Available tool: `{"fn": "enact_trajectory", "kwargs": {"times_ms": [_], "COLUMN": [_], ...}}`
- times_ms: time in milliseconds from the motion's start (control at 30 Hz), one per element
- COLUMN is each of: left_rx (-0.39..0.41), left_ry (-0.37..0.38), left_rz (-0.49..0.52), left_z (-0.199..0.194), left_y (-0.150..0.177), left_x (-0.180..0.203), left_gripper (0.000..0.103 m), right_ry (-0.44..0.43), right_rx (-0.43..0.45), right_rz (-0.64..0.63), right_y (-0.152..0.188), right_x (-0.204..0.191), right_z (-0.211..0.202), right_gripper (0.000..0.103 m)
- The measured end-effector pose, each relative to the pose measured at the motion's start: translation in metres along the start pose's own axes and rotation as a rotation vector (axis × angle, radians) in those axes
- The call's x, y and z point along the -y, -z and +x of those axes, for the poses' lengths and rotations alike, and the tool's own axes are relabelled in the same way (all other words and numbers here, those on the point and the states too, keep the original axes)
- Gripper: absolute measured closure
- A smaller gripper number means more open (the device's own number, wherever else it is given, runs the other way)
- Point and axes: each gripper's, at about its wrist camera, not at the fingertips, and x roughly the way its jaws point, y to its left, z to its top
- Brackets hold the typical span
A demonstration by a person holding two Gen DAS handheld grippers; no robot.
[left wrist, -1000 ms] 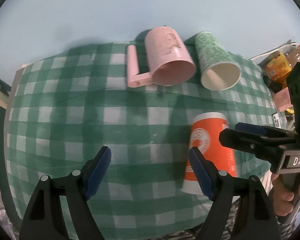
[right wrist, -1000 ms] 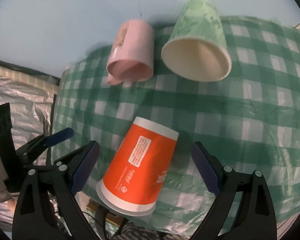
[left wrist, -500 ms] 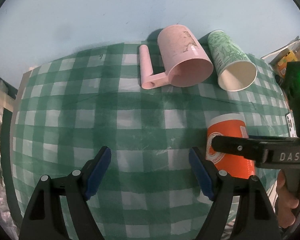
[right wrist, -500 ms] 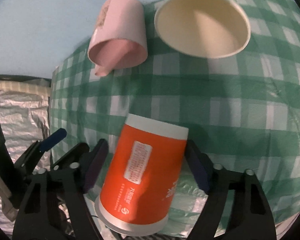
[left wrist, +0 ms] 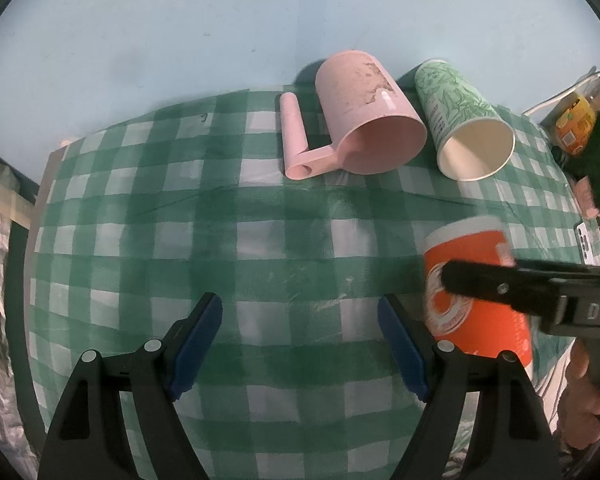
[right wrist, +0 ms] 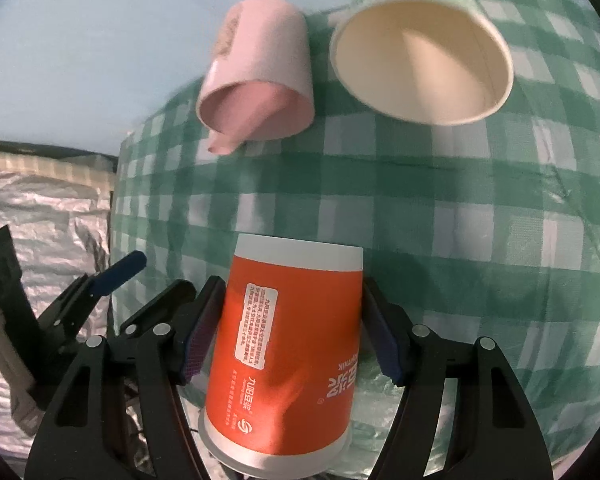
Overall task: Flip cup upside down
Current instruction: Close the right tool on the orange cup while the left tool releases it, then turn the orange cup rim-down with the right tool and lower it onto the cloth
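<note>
An orange paper cup (right wrist: 288, 348) with a white band sits between the fingers of my right gripper (right wrist: 290, 336), which has closed on its sides; the pads touch the cup. In the left wrist view the same cup (left wrist: 476, 296) is at the right with the right gripper's black finger across it. My left gripper (left wrist: 300, 344) is open and empty over the green checked tablecloth (left wrist: 220, 240).
A pink mug (left wrist: 364, 108) with a handle lies on its side at the back of the table, a green patterned paper cup (left wrist: 464, 120) on its side beside it. Snack packets (left wrist: 576, 120) lie at far right. Crinkled silver foil (right wrist: 40, 208) lies beyond the table's left edge.
My right gripper moved in around the orange cup and its jaws closed from wide open onto the cup's sides. My left gripper drifted left, staying open.
</note>
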Motion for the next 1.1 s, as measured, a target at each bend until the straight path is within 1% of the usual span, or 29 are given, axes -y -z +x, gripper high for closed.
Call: {"fn": "enact_trajectory", "kwargs": {"times_ms": [200, 233, 333, 400, 567, 700, 800, 933, 1100], "left_rx": [0.037, 0.048, 0.085, 0.100, 0.135, 0.159, 0.174, 0.173, 0.166], "left_ry": [0.027, 0.030, 0.033, 0.041, 0.054, 0.049, 0.057, 0.079, 0.077], "left_rz": [-0.004, -0.005, -0.003, -0.002, 0.009, 0.021, 0.010, -0.017, -0.019], "left_z": [-0.009, -0.011, -0.015, -0.017, -0.021, -0.024, -0.024, -0.021, -0.019], "left_y": [0.011, 0.013, 0.020, 0.025, 0.037, 0.044, 0.047, 0.049, 0.049], "left_x": [-0.001, 0.000, 0.004, 0.006, 0.014, 0.018, 0.017, 0.014, 0.014], "left_gripper": [0.022, 0.022, 0.022, 0.022, 0.022, 0.022, 0.022, 0.022, 0.022], "right_ry": [0.068, 0.090, 0.133, 0.153, 0.241, 0.285, 0.316, 0.350, 0.398], "right_rx": [0.173, 0.221, 0.329, 0.391, 0.542, 0.622, 0.666, 0.680, 0.692], "right_rz": [-0.161, -0.207, -0.306, -0.368, -0.477, -0.516, -0.543, -0.565, -0.587], "right_y": [0.016, 0.022, 0.033, 0.041, 0.055, 0.059, 0.060, 0.054, 0.043], "right_x": [-0.024, -0.031, -0.043, -0.050, -0.059, -0.062, -0.062, -0.065, -0.069], "right_z": [-0.031, -0.038, -0.050, -0.055, -0.060, -0.061, -0.063, -0.055, -0.038], "right_gripper": [0.034, 0.034, 0.034, 0.034, 0.034, 0.034, 0.034, 0.034, 0.034]}}
